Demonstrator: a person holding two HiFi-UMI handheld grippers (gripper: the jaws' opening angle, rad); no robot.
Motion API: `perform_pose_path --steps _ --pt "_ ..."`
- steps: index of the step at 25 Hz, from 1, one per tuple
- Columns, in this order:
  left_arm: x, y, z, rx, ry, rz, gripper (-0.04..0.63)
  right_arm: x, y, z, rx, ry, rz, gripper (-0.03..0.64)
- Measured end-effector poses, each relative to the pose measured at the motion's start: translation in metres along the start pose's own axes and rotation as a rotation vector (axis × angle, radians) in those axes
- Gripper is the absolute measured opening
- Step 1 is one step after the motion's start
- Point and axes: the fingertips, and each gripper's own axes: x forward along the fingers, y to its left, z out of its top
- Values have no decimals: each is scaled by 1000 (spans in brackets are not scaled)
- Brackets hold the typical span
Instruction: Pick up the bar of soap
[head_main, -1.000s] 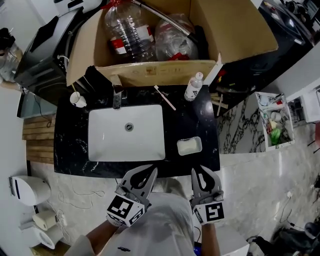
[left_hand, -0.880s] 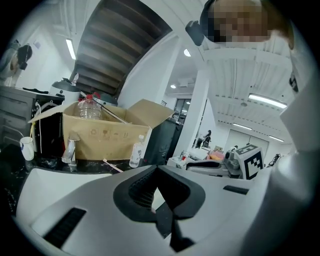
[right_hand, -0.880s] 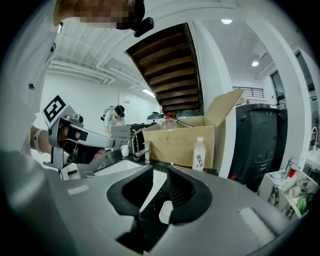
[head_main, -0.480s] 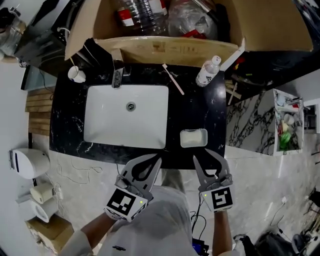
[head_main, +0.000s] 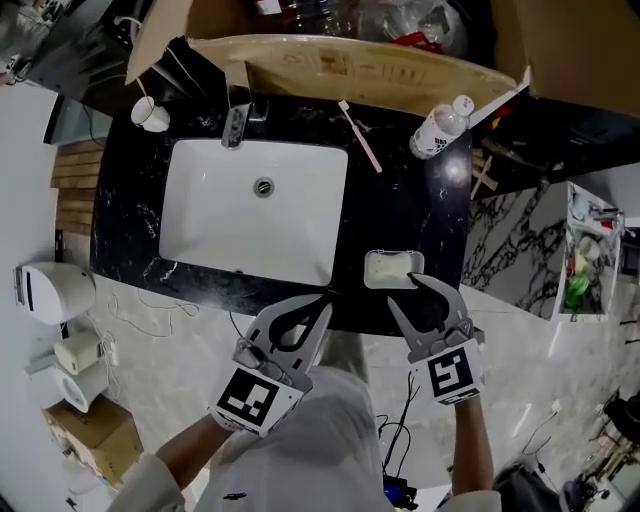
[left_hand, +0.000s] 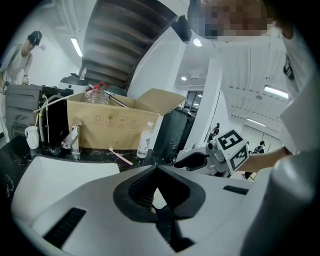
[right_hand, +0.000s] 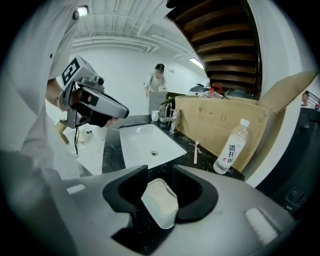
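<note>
cardboard box: it had slid up the head view over the last second and was mostly cut off at the top, because the whole scene had come closer.
counter: black stone, bigger in frame than before. both claws had hung well short of its front edge and now sat right at it.
sink: white, left of the action, nothing reaching for it.
right gripper: the big news. its jaws had just been opening and stood wide apart, tips at the near edge of the soap dish, nothing pinched.
left gripper: jaws together on nothing, tips at the counter's front edge. only its view caught the right gripper side-on.
soap dish: on the counter right of the sink. the head view put it just beyond the right tips; the right gripper view showed it framed between the two pads, neither pressing.
bar of soap: pale, lying in that dish. the head view separated bar from rim, but the right gripper view blurred them, so its height was hard to tell. the approach looked nearly done, with closing on the bar left.
</note>
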Motion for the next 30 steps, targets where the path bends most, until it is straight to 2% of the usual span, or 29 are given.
perform_pose_path --steps 8,15,21,30 --pt "14 7 -10 -22 12 24 0 29 -2 -21 -166 123 117 189" --pt "28 13 -20 -9 12 41 0 52 1 -50 -296 255 256 199" --pt "34 17 -29 -16 16 49 0 65 10 -65 -349 309 342 199" --pt "36 24 -35 -57 17 70 0 80 11 -87 -383 400 399 199"
